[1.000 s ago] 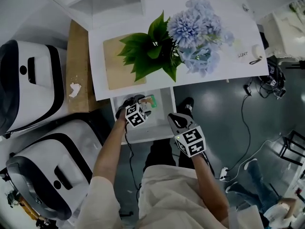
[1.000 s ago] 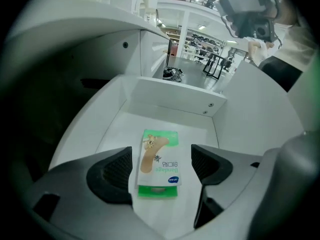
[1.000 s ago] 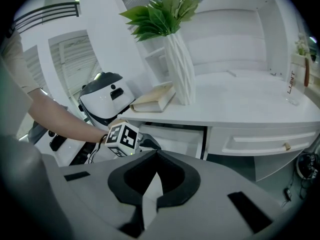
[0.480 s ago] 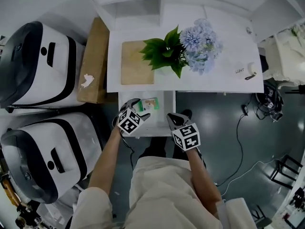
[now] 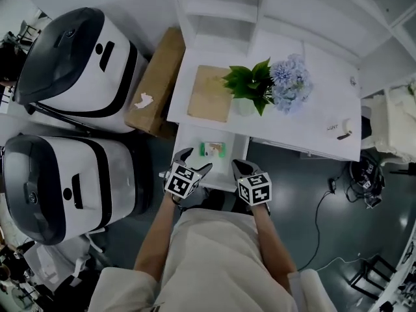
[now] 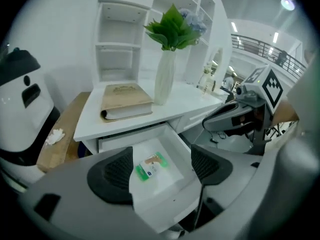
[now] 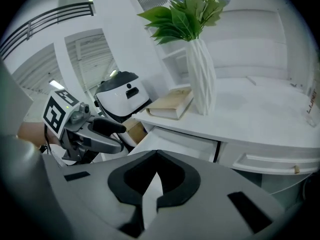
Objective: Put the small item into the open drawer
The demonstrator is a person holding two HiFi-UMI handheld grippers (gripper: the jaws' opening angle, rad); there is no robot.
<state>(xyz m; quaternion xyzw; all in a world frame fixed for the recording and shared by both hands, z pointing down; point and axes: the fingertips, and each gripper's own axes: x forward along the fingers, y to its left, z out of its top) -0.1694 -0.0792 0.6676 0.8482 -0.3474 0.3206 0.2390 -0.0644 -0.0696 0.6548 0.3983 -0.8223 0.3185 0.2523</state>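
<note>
The small item [image 5: 212, 149], a green and white packet, lies flat inside the open white drawer [image 5: 194, 142] under the desk. In the left gripper view the packet [image 6: 151, 166] shows between the spread jaws, well beyond them on the drawer floor [image 6: 170, 180]. My left gripper [image 5: 195, 162] is open and empty at the drawer's front edge. My right gripper [image 5: 238, 168] hovers at the drawer's front right corner; in its own view the right gripper [image 7: 154, 155] is shut with nothing in it.
On the white desk [image 5: 305, 125] lie a tan book [image 5: 210, 93] and a white vase of leaves and blue flowers [image 5: 266, 86]. A cardboard box [image 5: 156, 83] and two large white-and-black machines [image 5: 71, 64] [image 5: 58, 187] stand to the left. Shelves rise behind the desk.
Both grippers have drawn back from the drawer toward its front edge. The packet stays in the drawer. The head view has pulled away, so the desk looks smaller.
</note>
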